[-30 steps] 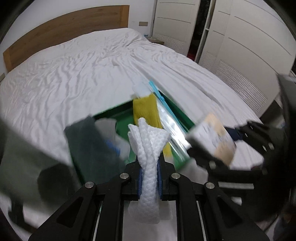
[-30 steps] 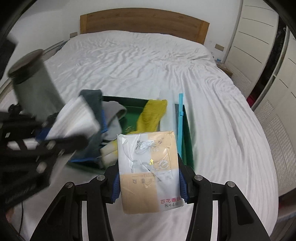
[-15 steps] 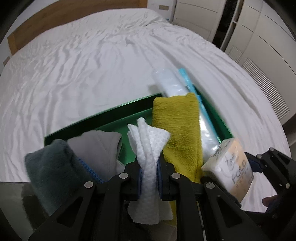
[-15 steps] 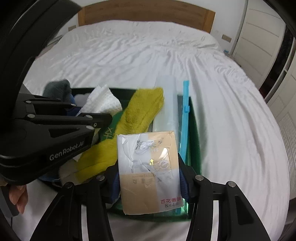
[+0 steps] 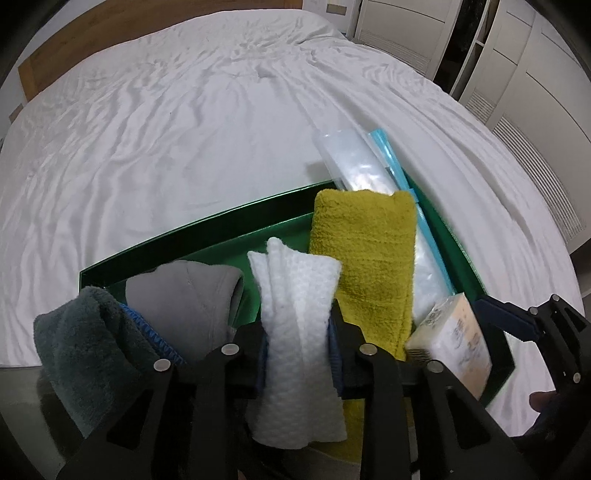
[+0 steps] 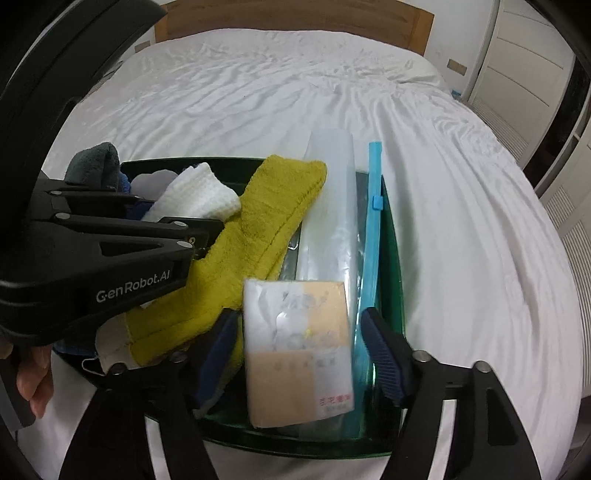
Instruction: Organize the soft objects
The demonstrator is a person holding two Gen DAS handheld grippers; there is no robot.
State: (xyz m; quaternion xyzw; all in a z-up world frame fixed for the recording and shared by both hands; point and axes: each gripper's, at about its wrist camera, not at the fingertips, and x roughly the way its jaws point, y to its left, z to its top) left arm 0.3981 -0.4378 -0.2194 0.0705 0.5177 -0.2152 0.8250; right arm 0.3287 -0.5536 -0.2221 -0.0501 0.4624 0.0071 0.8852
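A green tray (image 5: 207,230) (image 6: 393,258) lies on the bed and holds a yellow towel (image 5: 364,254) (image 6: 266,225), a grey cloth (image 5: 184,299), a dark teal towel (image 5: 81,343) and a clear bag with a blue zip strip (image 5: 391,162) (image 6: 373,229). My left gripper (image 5: 299,332) is shut on a white waffle cloth (image 5: 295,295) (image 6: 195,195) over the tray. My right gripper (image 6: 299,343) is open; the tissue pack (image 6: 299,350) (image 5: 450,339) sits loose between its spread fingers, over the tray's near right corner.
The white rumpled bed sheet (image 5: 184,129) surrounds the tray. A wooden headboard (image 6: 295,18) stands at the far end. White wardrobe doors (image 5: 535,74) line the right side. A hand (image 6: 33,380) holds the left gripper.
Both grippers have come down over the tray. The right gripper has opened and let go of the tissue pack, which has dropped lower between its fingers. The left still holds the white cloth.
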